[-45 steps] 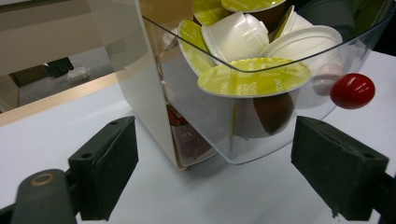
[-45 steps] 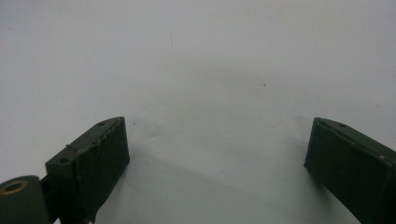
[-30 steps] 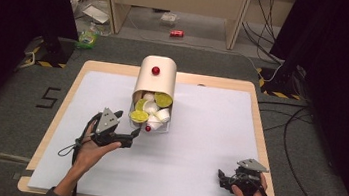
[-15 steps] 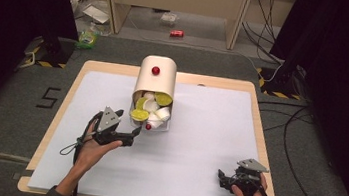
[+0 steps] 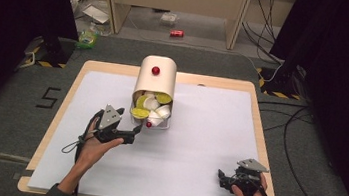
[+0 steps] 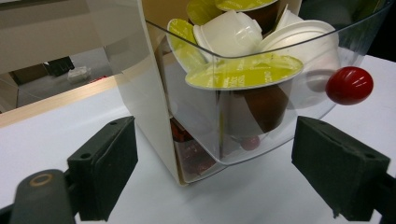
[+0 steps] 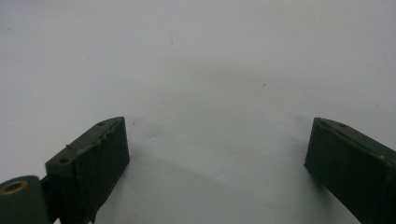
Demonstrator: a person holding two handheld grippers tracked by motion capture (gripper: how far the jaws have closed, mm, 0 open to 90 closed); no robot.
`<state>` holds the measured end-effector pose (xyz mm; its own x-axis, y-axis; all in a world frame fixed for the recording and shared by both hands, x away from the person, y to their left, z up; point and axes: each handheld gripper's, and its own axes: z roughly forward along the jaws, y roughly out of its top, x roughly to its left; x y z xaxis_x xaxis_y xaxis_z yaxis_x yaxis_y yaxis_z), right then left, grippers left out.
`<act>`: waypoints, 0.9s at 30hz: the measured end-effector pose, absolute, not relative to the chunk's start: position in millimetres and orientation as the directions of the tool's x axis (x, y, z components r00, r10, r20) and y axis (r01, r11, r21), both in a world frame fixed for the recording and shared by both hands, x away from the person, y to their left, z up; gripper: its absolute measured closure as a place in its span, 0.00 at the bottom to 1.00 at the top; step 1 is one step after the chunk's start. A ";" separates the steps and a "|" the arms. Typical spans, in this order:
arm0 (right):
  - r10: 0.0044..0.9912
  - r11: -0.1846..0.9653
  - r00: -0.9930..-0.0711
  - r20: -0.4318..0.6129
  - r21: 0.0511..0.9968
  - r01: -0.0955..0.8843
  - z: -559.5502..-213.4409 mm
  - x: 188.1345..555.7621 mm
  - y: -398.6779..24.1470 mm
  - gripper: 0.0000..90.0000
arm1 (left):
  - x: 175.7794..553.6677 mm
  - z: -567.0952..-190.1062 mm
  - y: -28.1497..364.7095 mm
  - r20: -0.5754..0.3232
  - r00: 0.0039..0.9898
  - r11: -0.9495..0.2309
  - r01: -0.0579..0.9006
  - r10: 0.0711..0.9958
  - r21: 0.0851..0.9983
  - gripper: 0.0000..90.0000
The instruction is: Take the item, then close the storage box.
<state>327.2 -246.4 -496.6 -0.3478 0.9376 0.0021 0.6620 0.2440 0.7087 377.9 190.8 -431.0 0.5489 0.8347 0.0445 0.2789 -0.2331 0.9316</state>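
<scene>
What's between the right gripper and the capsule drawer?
Only bare white table cover separates the right gripper from the capsule drawer, seen in the high view.

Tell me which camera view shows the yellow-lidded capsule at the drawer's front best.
The left gripper view: the yellow-lidded capsule sits close and sharp behind the clear drawer wall. The high view shows it small. The right gripper view faces bare table.

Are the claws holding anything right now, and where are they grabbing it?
Nothing is held. The left claw is open just in front of the clear drawer of coffee capsules, not touching it. The right claw is open over the bare white table.
</scene>
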 end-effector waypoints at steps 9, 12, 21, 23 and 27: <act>0.937 0.243 -0.348 0.004 0.709 0.662 -496.6 327.2 -246.6 0.07 | 380.8 -431.0 190.2 0.041 0.546 -0.231 0.285 0.837 0.930 0.16; 0.937 0.243 -0.348 0.004 0.709 0.662 -496.6 327.2 -246.5 0.07 | 381.6 -431.6 189.4 0.040 0.545 -0.230 0.285 0.838 0.930 0.16; 0.937 0.246 -0.349 0.002 0.707 0.663 -496.6 327.4 -246.4 0.07 | 382.2 -431.5 188.4 0.054 0.539 -0.237 0.277 0.841 0.931 0.16; 0.936 0.247 -0.351 0.002 0.707 0.663 -496.5 327.5 -246.6 0.07 | 383.7 -432.0 188.4 0.049 0.536 -0.232 0.279 0.842 0.932 0.16; 0.936 0.246 -0.351 0.003 0.706 0.664 -496.5 327.6 -246.5 0.07 | 386.0 -433.0 188.2 0.050 0.531 -0.229 0.276 0.846 0.933 0.16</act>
<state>327.6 -246.5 -496.5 -0.3508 0.9365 0.0034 0.6644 0.2463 0.7056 386.0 188.2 -433.0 0.5311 0.8458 0.0499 0.2763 -0.2286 0.9335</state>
